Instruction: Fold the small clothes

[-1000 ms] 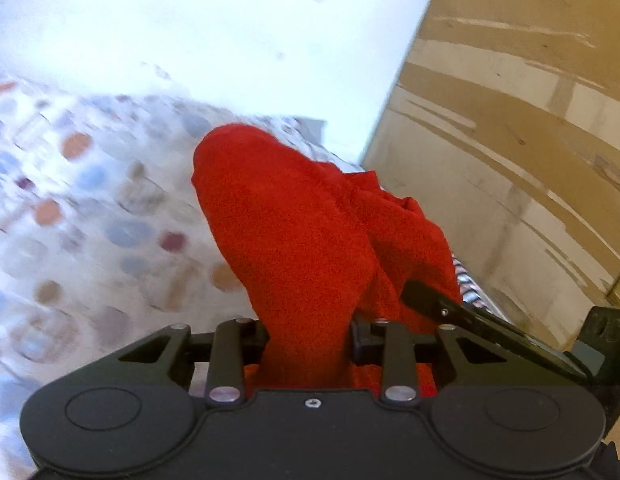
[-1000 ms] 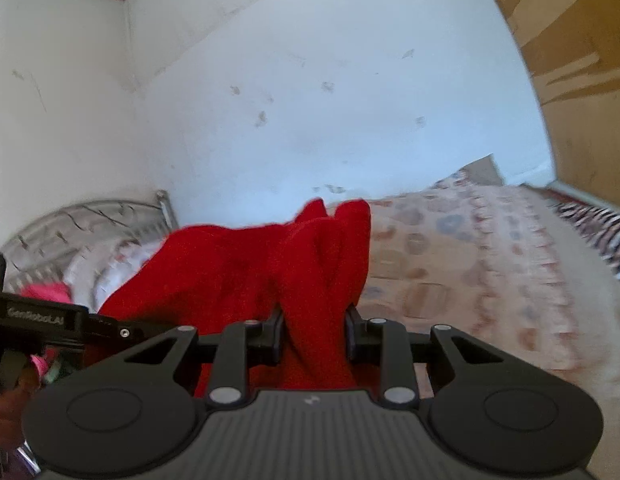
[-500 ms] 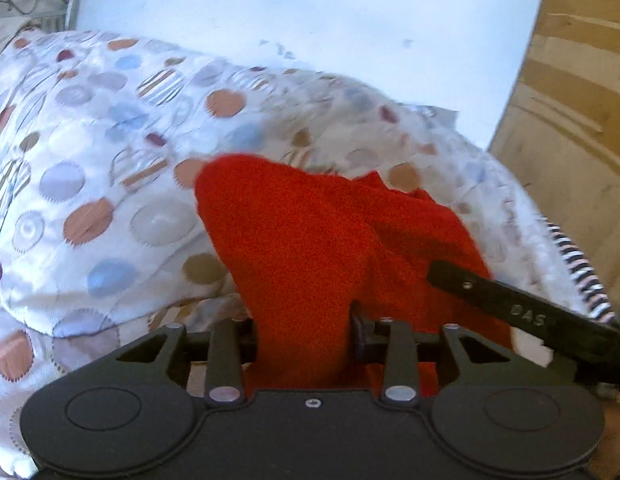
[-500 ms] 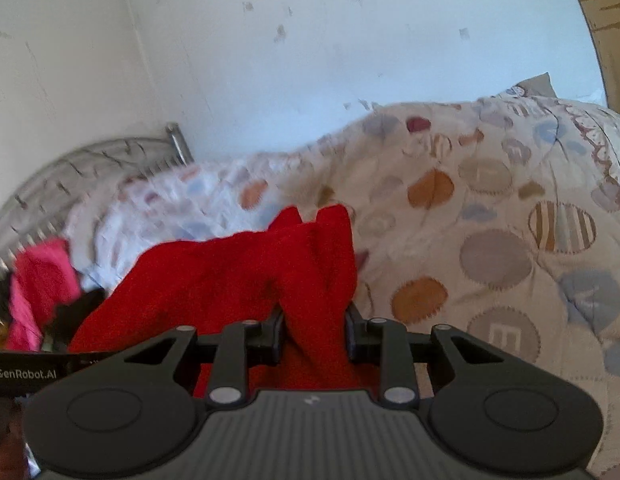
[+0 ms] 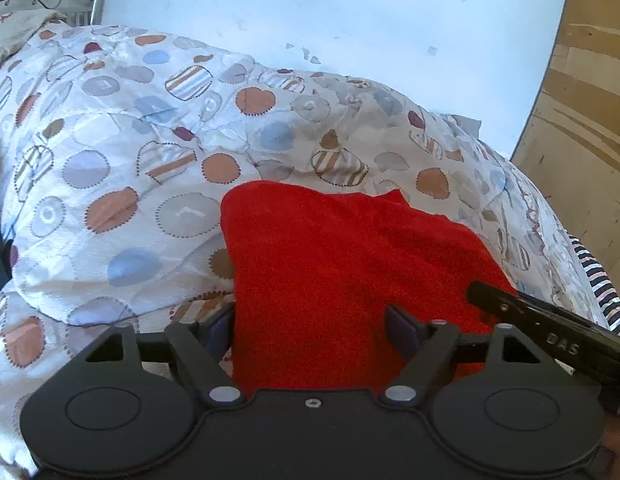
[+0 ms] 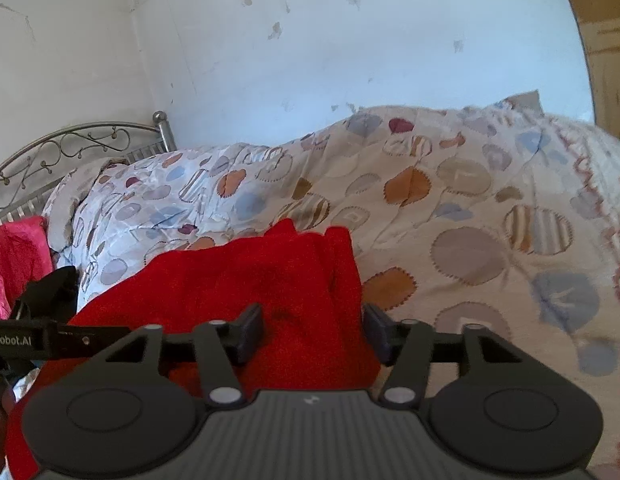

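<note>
My left gripper (image 5: 310,330) and right gripper (image 6: 313,332) stand with jaws spread, red cloth (image 5: 342,272) lying loose between them on the quilt (image 5: 121,168); I judge one fold laid, more folding left.

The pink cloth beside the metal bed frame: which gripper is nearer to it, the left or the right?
Left. In the right wrist view, the left gripper reaches in at the left edge, just below the pink cloth. The right gripper sits further right, over the red garment.
</note>
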`<state>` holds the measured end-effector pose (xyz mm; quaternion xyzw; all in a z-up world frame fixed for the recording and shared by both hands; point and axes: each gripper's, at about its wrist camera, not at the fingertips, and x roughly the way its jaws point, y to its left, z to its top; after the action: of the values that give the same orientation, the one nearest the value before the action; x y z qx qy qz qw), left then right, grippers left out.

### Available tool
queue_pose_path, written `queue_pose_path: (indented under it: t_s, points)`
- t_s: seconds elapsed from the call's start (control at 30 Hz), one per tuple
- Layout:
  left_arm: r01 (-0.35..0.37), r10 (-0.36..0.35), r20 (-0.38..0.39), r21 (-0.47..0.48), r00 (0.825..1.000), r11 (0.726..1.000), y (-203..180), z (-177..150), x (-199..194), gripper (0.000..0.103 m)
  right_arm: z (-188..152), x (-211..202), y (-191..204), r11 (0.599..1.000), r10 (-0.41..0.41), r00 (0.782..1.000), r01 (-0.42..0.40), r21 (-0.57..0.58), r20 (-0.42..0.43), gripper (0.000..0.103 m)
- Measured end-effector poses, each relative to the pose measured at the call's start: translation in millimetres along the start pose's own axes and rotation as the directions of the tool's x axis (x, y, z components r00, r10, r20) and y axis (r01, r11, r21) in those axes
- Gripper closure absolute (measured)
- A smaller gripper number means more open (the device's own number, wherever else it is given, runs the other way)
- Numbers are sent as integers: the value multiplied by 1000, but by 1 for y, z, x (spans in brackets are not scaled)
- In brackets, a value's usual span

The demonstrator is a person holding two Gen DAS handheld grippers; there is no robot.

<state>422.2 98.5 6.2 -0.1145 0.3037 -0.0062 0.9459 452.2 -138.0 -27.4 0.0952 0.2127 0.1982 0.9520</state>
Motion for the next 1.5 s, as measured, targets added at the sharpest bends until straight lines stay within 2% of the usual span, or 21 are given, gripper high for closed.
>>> queue_pose_path:
  t_s: [0.13,0.33,0.43,0.7,1.03,1.23,1.5]
  points:
    - [-7,7,23,-7,1000,1000,-5,0,-19,13,5,-28,5,1000,-6,999,7,-22,46,15]
    - [1,1,97,-11,995,1000,-14,-5,-69,5,15,-86,16,998,-23,990,31,-53,142,1]
    - [-5,6,133,-5,991,1000,-18,-8,-97,1,20,-114,24,996,-29,984,44,-80,177,0]
    - [-35,33,240,2,970,999,-24,-23,-165,1,15,-178,54,982,-25,964,74,-174,266,0]
    - [-68,45,353,54,935,996,-30,-87,-240,1,-27,-259,72,976,-40,935,112,-185,353,0]
    - [-69,46,354,51,934,996,-26,-125,-266,1,-60,-298,80,973,-72,926,147,-178,371,0]
    - [-102,82,345,40,935,994,-14,-170,-279,1,-103,-324,90,969,-111,918,184,-162,380,0]
